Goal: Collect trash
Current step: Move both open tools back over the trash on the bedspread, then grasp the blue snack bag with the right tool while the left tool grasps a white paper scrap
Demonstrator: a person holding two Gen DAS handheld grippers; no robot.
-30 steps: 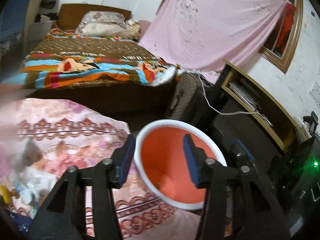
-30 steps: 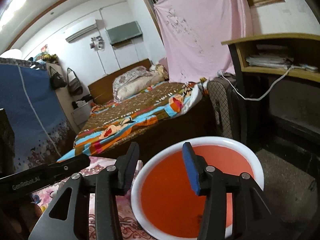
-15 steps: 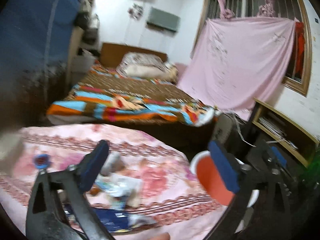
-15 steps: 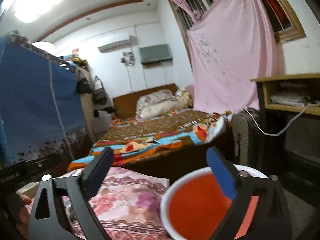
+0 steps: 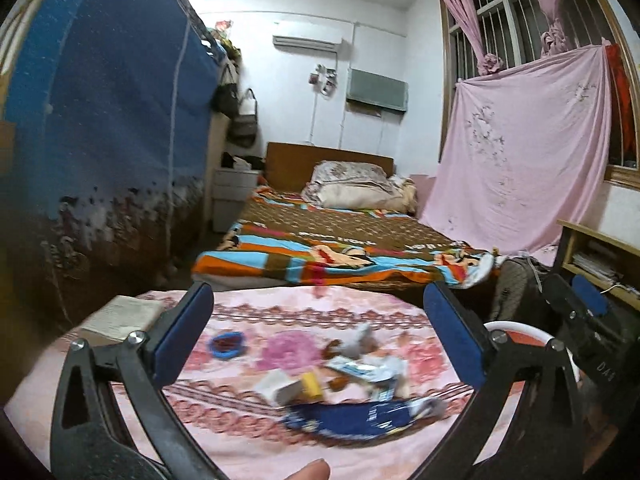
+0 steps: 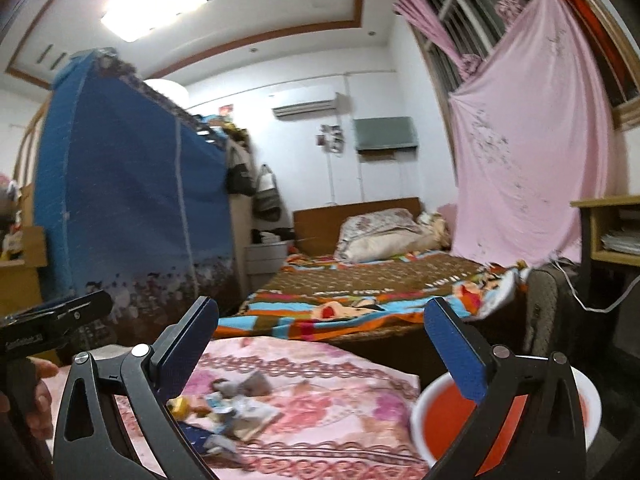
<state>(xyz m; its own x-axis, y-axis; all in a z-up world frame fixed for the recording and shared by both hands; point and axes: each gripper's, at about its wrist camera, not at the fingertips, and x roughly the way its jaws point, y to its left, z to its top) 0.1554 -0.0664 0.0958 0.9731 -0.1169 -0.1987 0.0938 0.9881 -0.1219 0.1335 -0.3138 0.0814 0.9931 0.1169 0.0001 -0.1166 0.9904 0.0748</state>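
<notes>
The orange basin [image 6: 448, 424] with a white rim stands just beside the right end of the pink floral tablecloth [image 6: 320, 400]; what shows of its inside looks bare, though the right gripper's finger hides part of it. The trash [image 5: 344, 376] lies in a loose heap on the tablecloth, left of the basin: a dark blue wrapper [image 5: 352, 420] nearest the camera, a small white box [image 5: 278, 388], a yellow piece [image 5: 311, 385] touching it, and crumpled paper behind. A blue lid [image 5: 225, 344] sits apart, left of the heap. The left gripper [image 5: 318, 320] hangs above the heap, jaws spread wide, holding nothing. The right gripper [image 6: 320, 340] is likewise wide apart and unladen, between heap and basin.
</notes>
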